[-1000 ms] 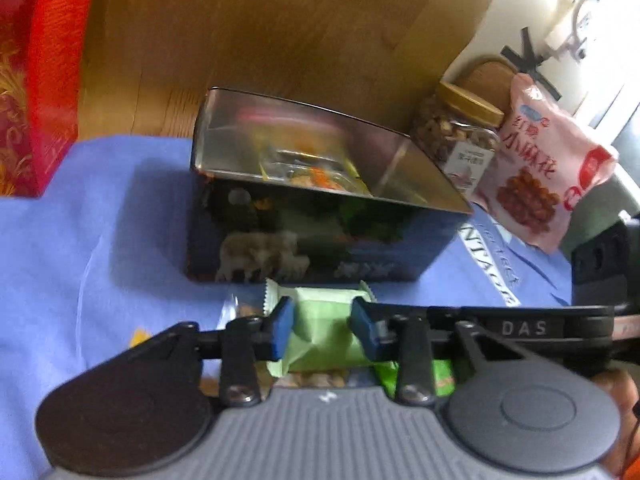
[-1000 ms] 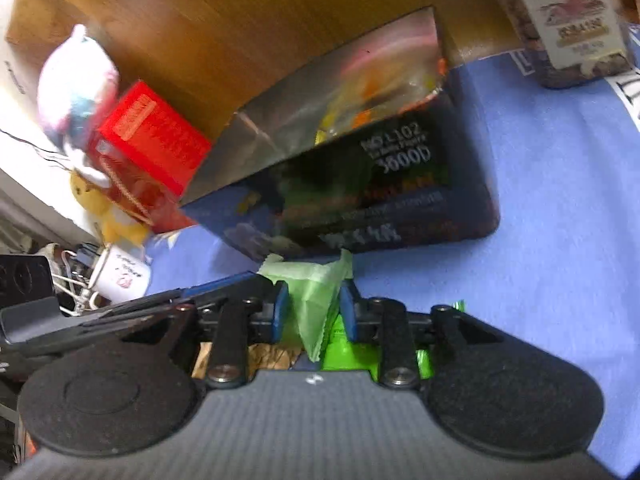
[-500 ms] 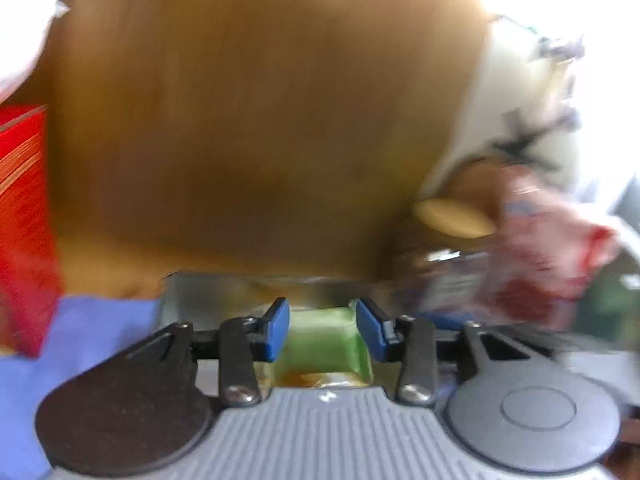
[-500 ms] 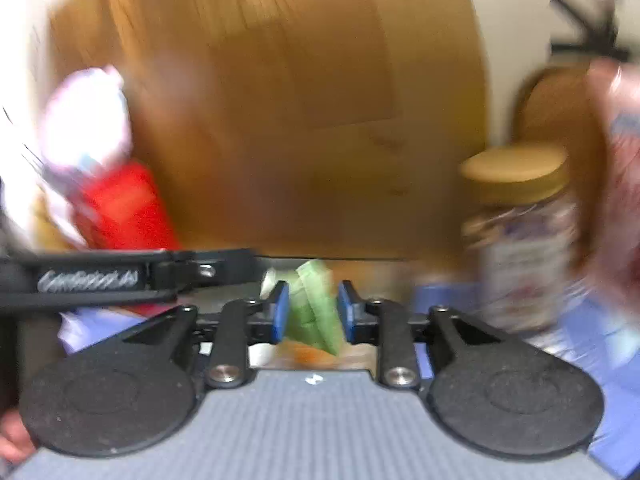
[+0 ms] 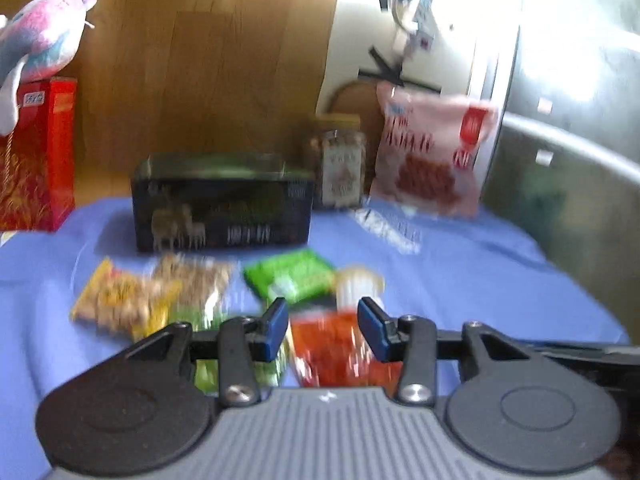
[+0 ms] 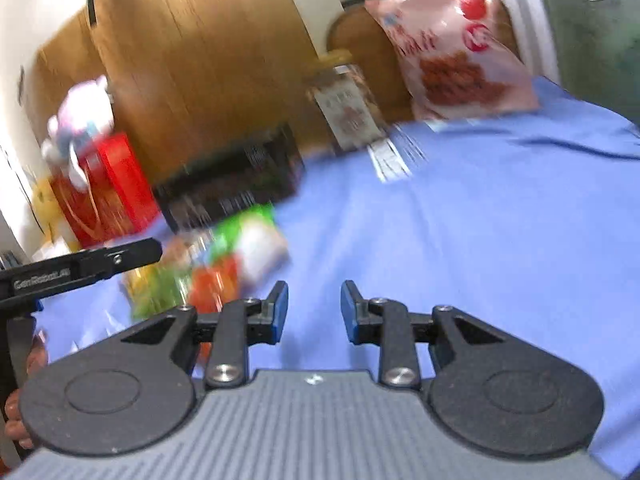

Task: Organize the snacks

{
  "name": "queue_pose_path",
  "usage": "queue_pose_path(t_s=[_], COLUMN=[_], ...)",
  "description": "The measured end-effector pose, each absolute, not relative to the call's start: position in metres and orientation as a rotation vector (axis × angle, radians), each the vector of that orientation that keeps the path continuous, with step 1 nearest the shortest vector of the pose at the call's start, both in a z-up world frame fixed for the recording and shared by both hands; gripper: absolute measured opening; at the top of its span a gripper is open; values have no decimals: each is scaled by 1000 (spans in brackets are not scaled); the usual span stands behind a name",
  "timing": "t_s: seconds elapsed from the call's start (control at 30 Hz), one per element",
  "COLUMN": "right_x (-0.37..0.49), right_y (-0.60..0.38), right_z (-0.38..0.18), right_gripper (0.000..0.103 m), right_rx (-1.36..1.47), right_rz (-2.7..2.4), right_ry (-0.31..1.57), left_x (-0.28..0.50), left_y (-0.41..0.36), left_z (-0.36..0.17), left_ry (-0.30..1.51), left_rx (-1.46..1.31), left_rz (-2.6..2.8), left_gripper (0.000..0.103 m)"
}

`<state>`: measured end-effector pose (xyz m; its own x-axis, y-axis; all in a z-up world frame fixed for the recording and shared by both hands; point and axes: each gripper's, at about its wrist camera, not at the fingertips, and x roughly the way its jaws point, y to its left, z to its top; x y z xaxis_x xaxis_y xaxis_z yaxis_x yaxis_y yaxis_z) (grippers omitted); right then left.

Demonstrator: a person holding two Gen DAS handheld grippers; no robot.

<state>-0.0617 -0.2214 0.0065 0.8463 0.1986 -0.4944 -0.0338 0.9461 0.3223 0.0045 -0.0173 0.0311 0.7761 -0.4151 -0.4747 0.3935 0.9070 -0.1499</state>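
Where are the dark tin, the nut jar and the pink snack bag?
dark tin [image 5: 222,208], left wrist view, front wall.
nut jar [image 5: 339,164], left wrist view, label.
pink snack bag [image 6: 456,52], right wrist view, printed front.

Wood-panel wall [image 5: 208,80], blue tablecloth [image 6: 500,220], bright glare.

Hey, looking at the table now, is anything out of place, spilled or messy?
Yes. Several small snack packets lie in a loose jumble on the blue cloth in front of the dark tin, overlapping at odd angles instead of being stored. The jar and pink bag stand upright behind. Nothing looks spilled, though the frames are blurred.
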Motion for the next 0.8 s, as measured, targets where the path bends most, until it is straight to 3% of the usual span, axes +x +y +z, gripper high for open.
queue_pose_path(t_s=[0.37, 0.8], right_x=[-102, -115], right_y=[-220, -234], right_z=[15, -3], right_gripper=[33, 38], right_rx=[297, 316], right_rz=[162, 143], right_ry=[533, 601], left_x=[-23, 6], left_y=[1, -19], left_z=[30, -1], left_ry=[527, 598], left_rx=[-89, -99], left_rz=[-281, -189], left_gripper=[39, 39])
